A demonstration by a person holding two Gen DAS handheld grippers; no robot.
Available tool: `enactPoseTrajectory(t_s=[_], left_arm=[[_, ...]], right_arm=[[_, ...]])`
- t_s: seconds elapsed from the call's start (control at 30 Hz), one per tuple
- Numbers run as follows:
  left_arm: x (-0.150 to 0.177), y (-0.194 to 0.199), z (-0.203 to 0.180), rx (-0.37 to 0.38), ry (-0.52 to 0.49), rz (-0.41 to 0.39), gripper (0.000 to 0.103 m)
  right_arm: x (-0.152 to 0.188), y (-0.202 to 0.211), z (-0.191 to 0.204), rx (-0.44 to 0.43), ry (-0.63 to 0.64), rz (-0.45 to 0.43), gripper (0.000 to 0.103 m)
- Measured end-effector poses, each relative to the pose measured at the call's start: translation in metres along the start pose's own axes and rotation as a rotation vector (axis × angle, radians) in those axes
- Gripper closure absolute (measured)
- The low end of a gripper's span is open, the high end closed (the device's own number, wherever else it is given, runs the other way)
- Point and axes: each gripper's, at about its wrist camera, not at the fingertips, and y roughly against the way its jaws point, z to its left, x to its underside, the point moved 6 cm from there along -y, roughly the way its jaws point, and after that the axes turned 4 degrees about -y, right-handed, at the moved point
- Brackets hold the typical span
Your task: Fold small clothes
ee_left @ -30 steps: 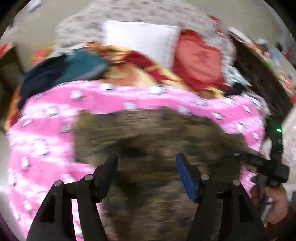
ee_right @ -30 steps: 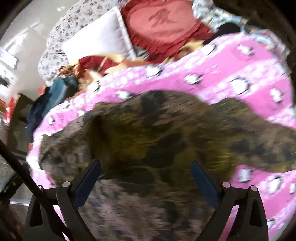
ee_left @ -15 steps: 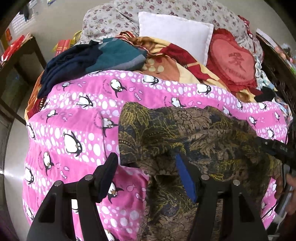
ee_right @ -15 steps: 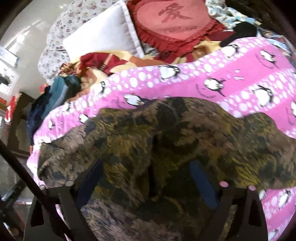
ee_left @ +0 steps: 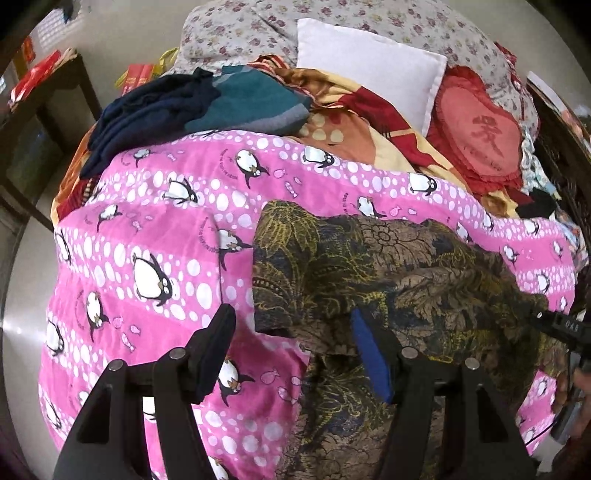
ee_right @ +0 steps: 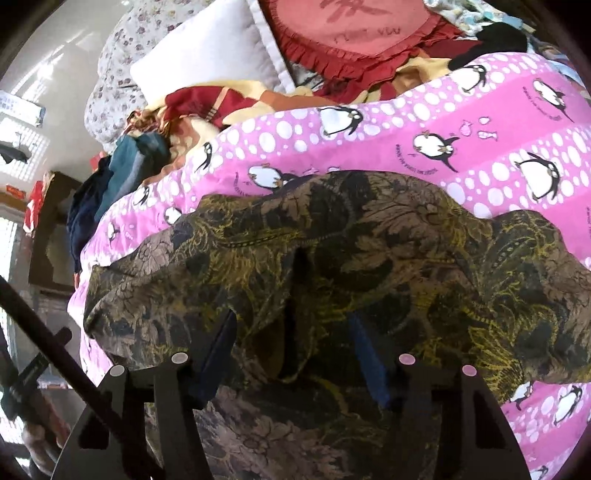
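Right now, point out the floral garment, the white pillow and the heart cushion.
floral garment [ee_left: 369, 258], left wrist view, its spread middle.
white pillow [ee_left: 365, 70], left wrist view, its face.
heart cushion [ee_right: 354, 22], right wrist view, its pink centre.

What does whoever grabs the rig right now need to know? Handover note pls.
Left gripper: open, holding nothing, low over the near left edge of the patterned brown garment.
Right gripper: open, empty, fingers down at the garment's folds.
Garment lies rumpled on the pink penguin blanket, its near part hanging toward the cameras.
Done: garment laid on the blanket; no neat fold visible.
Left: flatten it, fold it. A dark blue and teal clothes pile sits behind the blanket; whether it needs folding is unclear.
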Motion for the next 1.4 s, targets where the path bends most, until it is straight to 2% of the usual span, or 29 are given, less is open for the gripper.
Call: enactPoseTrajectory(t_s=[0.17, 0.2, 0.23, 0.27, 0.33, 0.53, 0.67, 0.73, 0.8, 0.87, 0.93, 0.97, 1.0, 1.07, 1.13, 1.17, 1.3, 1.33, 1.37, 1.4], left_arm=[[0.002, -0.001, 0.001, 0.001, 0.011, 0.010, 0.039], [0.002, -0.001, 0.001, 0.002, 0.013, 0.010, 0.039], [0.002, 0.000, 0.002, 0.002, 0.016, 0.009, 0.039], [0.002, -0.001, 0.002, 0.002, 0.017, 0.010, 0.039], [0.002, 0.000, 0.003, 0.000, 0.023, 0.008, 0.039], [0.002, 0.004, 0.010, 0.004, 0.055, 0.004, 0.039], [0.003, 0.005, 0.012, -0.001, 0.050, 0.006, 0.039], [0.004, 0.004, 0.013, -0.003, 0.048, 0.007, 0.039], [0.007, 0.003, 0.014, 0.001, 0.052, 0.012, 0.039], [0.009, 0.001, 0.013, 0.004, 0.051, 0.020, 0.039], [0.009, -0.001, 0.011, 0.000, 0.044, 0.026, 0.039], [0.010, -0.001, 0.010, 0.003, 0.041, 0.025, 0.039], [0.010, -0.001, 0.008, 0.007, 0.037, 0.022, 0.039], [0.008, 0.000, 0.006, 0.009, 0.026, 0.011, 0.038], [0.005, -0.002, 0.004, 0.010, 0.019, 0.010, 0.033], [0.004, -0.003, 0.003, 0.013, 0.019, 0.011, 0.031], [0.001, -0.012, -0.001, 0.027, 0.024, 0.011, 0.030], [0.001, -0.016, -0.002, 0.027, 0.022, 0.018, 0.030], [0.001, -0.021, -0.003, 0.019, 0.016, 0.033, 0.030], [0.002, -0.024, -0.004, 0.013, 0.012, 0.040, 0.030]], right_arm=[[0.001, -0.024, 0.005, 0.015, 0.022, 0.045, 0.039], [0.000, -0.028, 0.006, 0.007, 0.032, 0.050, 0.055], [0.000, -0.029, 0.008, 0.009, 0.054, 0.047, 0.079], [-0.002, -0.028, 0.011, 0.023, 0.079, 0.032, 0.089], [-0.004, -0.018, 0.016, -0.001, 0.098, -0.002, 0.094], [0.007, 0.046, 0.037, -0.141, 0.178, -0.096, 0.096], [0.036, 0.067, 0.030, -0.173, 0.209, -0.066, 0.097], [0.058, 0.067, 0.020, -0.153, 0.240, -0.032, 0.097], [0.085, 0.054, 0.006, -0.110, 0.270, 0.043, 0.099], [0.107, 0.034, -0.013, -0.079, 0.249, 0.114, 0.101], [0.116, 0.023, -0.028, -0.039, 0.221, 0.150, 0.100], [0.115, 0.024, -0.031, -0.026, 0.209, 0.148, 0.099], [0.110, 0.032, -0.035, -0.040, 0.171, 0.110, 0.099], [0.096, 0.049, -0.036, -0.104, 0.099, 0.043, 0.087], [0.079, 0.058, -0.035, -0.083, 0.075, -0.022, 0.023], [0.071, 0.060, -0.032, -0.080, 0.077, -0.054, 0.020], [0.049, 0.038, -0.011, -0.090, 0.121, -0.069, 0.021], [0.047, 0.027, -0.008, -0.082, 0.131, -0.056, 0.024], [0.047, 0.017, -0.006, -0.086, 0.135, -0.036, 0.030], [0.046, 0.010, -0.003, -0.092, 0.137, -0.020, 0.058]])
